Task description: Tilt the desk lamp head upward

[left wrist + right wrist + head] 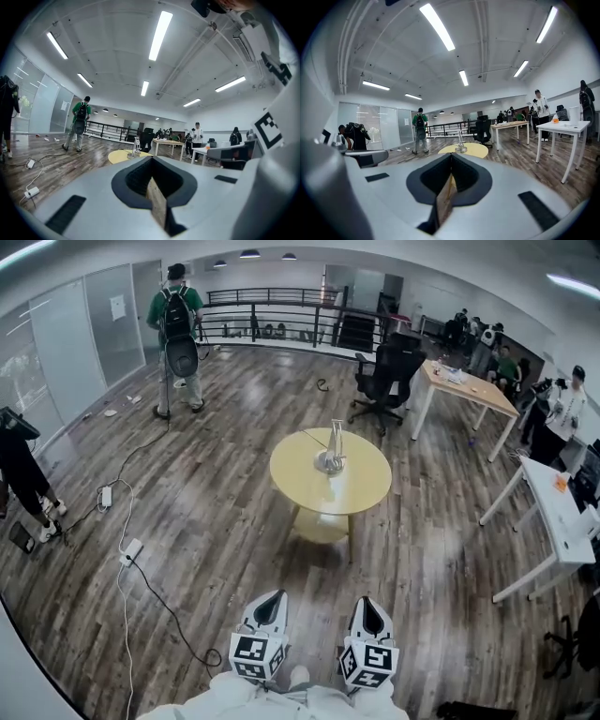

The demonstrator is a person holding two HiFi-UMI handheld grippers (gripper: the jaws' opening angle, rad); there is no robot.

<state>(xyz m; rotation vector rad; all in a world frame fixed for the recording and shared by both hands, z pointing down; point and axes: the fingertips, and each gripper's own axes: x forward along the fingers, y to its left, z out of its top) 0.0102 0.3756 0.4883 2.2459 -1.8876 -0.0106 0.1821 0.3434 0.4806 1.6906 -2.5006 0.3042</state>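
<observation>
1. Holding nothing, our left gripper (269,604) has its jaws pressed fully together with only open air ahead. We judge they are kept closed because no grasp is due yet; the gripper is well short of the round yellow table (291,486).
2. Right gripper (368,606): also closed tight and empty. It sits level beside the left one, on the same near side of the table, and both point toward it. We take this to be a carrying posture for the approach.
3. Desk lamp (332,452): the task's thing. It stands near the middle of the table top on a silvery base, with a thin arm rising from it. The head is too small for us to tell its tilt. It is untouched, so we judge the tilting not yet begun.
4. Round yellow table: it bears only the lamp, and the floor on our side of it is open.
5. Office chair (384,381): just beyond the table.
6. Wooden desk (464,385): beyond the table to its right. A white desk (553,512) stands right of the table.
7. Person with a backpack (178,324): well beyond the table to its left, back turned to us.
8. Power strip (131,549) with its cable: on the floor left of the table, something for us to step around.
</observation>
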